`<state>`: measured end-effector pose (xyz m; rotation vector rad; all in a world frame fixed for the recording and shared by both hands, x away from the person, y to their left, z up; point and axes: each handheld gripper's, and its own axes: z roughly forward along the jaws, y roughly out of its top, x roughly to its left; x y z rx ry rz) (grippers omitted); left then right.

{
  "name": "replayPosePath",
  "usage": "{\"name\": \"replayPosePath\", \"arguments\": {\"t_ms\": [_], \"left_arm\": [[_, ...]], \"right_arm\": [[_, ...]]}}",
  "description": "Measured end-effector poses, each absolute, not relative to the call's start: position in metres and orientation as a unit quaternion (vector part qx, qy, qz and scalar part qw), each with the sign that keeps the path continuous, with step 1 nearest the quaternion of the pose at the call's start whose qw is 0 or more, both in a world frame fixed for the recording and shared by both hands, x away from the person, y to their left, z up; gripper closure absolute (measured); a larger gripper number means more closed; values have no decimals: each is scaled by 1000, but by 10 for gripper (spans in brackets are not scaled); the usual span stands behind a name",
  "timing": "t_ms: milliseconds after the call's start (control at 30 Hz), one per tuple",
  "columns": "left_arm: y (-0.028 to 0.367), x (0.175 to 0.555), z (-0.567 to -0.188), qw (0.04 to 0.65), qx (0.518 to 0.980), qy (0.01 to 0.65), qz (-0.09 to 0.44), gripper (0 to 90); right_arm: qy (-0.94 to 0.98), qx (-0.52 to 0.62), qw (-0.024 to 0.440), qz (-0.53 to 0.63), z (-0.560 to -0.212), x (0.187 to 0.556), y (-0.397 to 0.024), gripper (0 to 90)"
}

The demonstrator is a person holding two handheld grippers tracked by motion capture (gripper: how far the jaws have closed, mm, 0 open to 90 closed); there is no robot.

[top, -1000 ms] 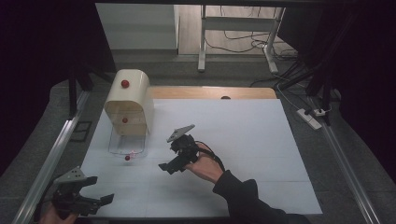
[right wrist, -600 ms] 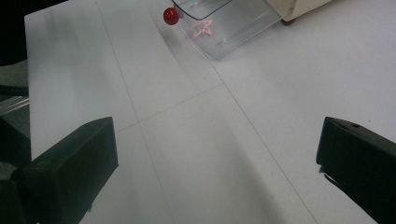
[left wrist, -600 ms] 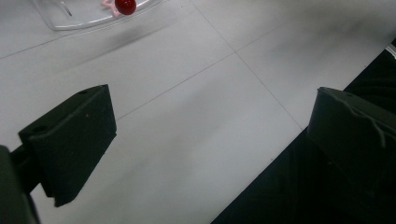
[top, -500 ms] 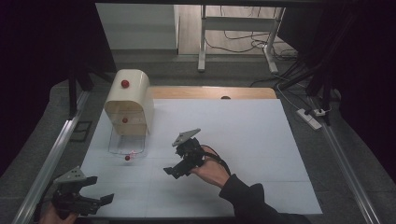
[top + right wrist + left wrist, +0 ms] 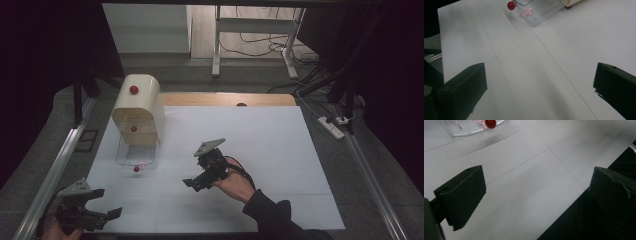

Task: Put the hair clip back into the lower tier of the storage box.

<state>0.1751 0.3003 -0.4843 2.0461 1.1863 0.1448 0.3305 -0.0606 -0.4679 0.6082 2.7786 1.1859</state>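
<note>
Clear plastic, the tray (image 5: 135,156) lies pulled out in front of the cream box (image 5: 137,109), its red knob (image 5: 136,169) toward the person. The right tool (image 5: 199,176), jaws wide and empty, has drawn back from it across the worktop (image 5: 280,150), probably having finished the pull; the left tool (image 5: 100,202) waits wide open at the near corner.

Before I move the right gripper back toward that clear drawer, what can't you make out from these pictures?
- Small pink thing in the clear drawer: too small and blurred to identify in any view.
- Drawer's far end: cut off by the top edge in both gripper views.
- Inside of the cream cabinet: hidden by its own walls in the high view.
- Left gripper: open, the hand cut off by the bottom edge, high view.
- Right gripper: open, nothing between its jaws.
</note>
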Motion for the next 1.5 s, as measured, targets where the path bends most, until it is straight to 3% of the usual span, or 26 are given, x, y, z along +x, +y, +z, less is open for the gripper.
{"name": "replayPosePath", "arguments": {"t_ms": [1500], "left_arm": [[299, 176, -484, 376, 802, 460, 58, 11]], "right_arm": [[888, 250, 67, 380, -462, 307, -147, 0]]}}
